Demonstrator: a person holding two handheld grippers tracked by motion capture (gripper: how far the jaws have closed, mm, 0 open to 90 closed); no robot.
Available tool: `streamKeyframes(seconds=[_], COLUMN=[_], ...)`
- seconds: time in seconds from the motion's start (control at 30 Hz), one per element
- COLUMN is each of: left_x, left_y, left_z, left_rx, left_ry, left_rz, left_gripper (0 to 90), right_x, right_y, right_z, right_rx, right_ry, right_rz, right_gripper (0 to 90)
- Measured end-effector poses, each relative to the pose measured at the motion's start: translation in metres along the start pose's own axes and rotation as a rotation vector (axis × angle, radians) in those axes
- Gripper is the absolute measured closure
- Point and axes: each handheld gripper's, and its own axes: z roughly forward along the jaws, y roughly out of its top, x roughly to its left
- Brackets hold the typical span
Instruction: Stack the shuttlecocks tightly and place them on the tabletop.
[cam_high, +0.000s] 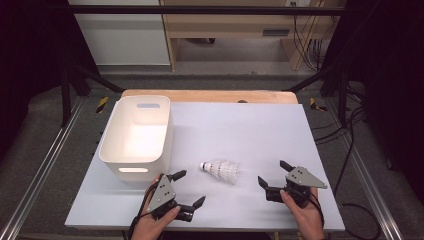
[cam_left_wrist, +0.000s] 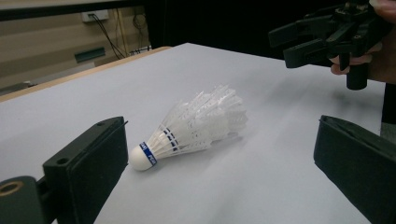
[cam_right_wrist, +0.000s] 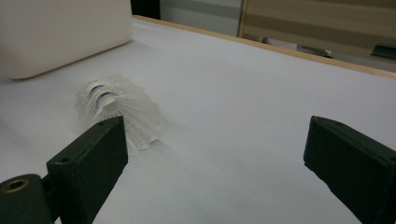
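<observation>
A white shuttlecock (cam_high: 221, 170) lies on its side on the worktop (cam_high: 250, 130). Its round cork tip with a blue band points toward the white tub (cam_high: 136, 136), and its feathers point the other way. The tub stands on the left part of the worktop, near the shuttlecock but not touching it.

The left gripper (cam_high: 189, 189) sits near the front edge, just in front of the tub. Its jaws are wide apart and hold nothing. In the left gripper view the shuttlecock (cam_left_wrist: 191, 127) lies ahead, between the two jaws but farther off.

The right gripper (cam_high: 272, 173) is on the other side of the shuttlecock, a little way off. Its jaws are wide apart too, with nothing between them. In the right gripper view the shuttlecock (cam_right_wrist: 116, 109) lies just behind one jaw.
</observation>
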Motion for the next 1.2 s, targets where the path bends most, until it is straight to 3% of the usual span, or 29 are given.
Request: streamKeyframes(seconds=[0.1,0.23,0.33,0.7,0.9,1.2], left_x=[0.005,0.014,0.018,0.023,0.021,0.025], left_y=[0.01,0.021,0.028,0.03,0.037,0.044], left_z=[0.013,0.027,0.032,0.058,0.065,0.07], left_rx=[0.038,0.075,0.096,0.178,0.2,0.21], left_ry=[-0.008,-0.017,-0.022,-0.04,-0.053,-0.049], left_rz=[0.03,0.015,0.03,0.044,0.079,0.078], left_gripper=[2.8,3.1,3.1,3.3,3.3,3.5], right_x=[-0.003,-0.004,-0.004,0.002,0.0,-0.001], right_y=[0.0,-0.001,-0.001,-0.001,-0.002,-0.002], right_z=[0.0,-0.001,-0.001,0.002,0.001,0.001], right_rx=[-0.025,-0.05,-0.064,-0.056,-0.061,-0.061], right_ry=[-0.019,-0.035,-0.033,-0.012,-0.01,-0.016], right_rz=[0.011,-0.011,-0.005,-0.03,-0.027,-0.026], right_gripper=[7.1,7.0,7.1,6.6,6.6,6.6])
